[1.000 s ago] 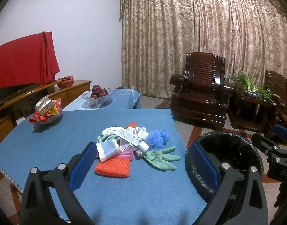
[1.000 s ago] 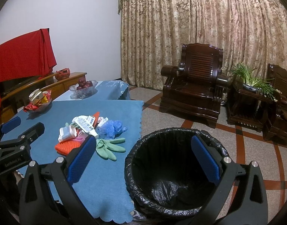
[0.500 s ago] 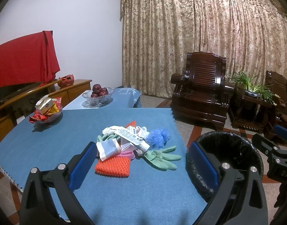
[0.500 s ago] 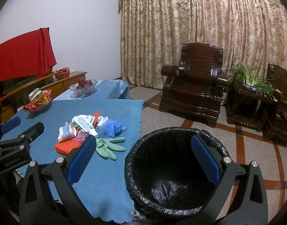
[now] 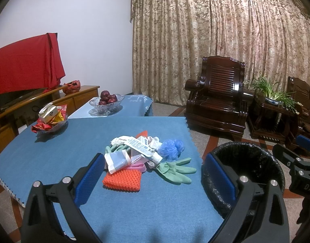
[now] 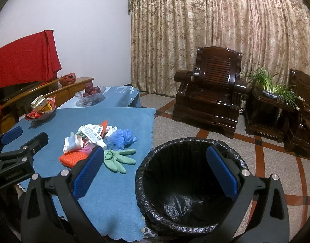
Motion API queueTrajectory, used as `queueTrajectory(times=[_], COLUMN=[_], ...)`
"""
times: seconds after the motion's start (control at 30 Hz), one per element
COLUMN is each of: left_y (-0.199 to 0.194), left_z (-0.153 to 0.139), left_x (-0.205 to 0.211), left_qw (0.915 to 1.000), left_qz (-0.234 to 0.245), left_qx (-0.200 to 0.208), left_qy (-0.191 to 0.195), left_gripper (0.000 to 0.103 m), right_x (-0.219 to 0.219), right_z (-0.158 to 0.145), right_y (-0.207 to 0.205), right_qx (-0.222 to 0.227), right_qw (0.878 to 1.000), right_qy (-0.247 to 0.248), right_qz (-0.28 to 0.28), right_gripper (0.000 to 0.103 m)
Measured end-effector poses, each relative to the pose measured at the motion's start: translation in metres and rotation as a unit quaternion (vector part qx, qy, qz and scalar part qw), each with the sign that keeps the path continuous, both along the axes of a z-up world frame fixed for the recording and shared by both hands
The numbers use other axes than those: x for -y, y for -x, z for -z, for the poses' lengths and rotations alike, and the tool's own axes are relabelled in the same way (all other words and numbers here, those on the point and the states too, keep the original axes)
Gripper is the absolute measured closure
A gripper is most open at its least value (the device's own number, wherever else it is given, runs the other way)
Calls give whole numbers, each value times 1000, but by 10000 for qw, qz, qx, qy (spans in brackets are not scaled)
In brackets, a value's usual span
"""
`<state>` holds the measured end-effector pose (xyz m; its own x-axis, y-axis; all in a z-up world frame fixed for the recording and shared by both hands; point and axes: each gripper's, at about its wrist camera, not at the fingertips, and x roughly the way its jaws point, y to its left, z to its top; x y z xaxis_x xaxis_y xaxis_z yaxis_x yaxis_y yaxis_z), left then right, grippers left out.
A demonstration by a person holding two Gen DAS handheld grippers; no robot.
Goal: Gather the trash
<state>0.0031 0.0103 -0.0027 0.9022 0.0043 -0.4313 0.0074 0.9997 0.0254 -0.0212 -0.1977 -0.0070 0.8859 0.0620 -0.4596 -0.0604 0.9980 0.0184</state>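
My left gripper (image 5: pixel 153 174) hangs above the near part of the blue-clothed surface (image 5: pixel 53 154) with its jaws spread wide and nothing between the blue pads; the trash pile (image 5: pixel 138 154) lies straight ahead of it, framed almost centrally between the fingers, so this is the hand I judge better placed for the first pick. Nearest to me in the pile is the orange mesh pad (image 5: pixel 122 180), with a pale wrapper (image 5: pixel 116 162) lying on its far edge and a long printed tube (image 5: pixel 142 148) running diagonally from far left to near right across the top. To the right of those lie the green gloves (image 5: pixel 175 172), fingers pointing right toward the bin, and just behind them the blue bath pouf (image 5: pixel 172 147). My right gripper (image 6: pixel 155 172) is likewise wide open and empty, but it looks down into the black-lined trash bin (image 6: pixel 187 192), which stands on the floor just off the surface's right edge; from this side the pile sits off to the left, beyond the left finger. So the move, as I read it, runs forward to the pile and then rightward to the bin. Nothing is in the bin that I can see. The fruit bowl (image 5: pixel 106 103) and the snack dish (image 5: pixel 50 121) stand well apart at the far side.
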Motion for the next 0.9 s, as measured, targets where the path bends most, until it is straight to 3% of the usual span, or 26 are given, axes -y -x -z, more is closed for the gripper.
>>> queueTrajectory(times=[0.9], left_y=[-2], left_z=[-1], left_x=[-3], left_qw=[10000], left_qz=[-17], left_qx=[0], left_qy=[8], left_gripper=[6], right_x=[-5], right_z=[3], right_y=[-4], right_qx=[-57], right_qw=[10000], right_qy=[20], right_qz=[0], right_gripper=[5])
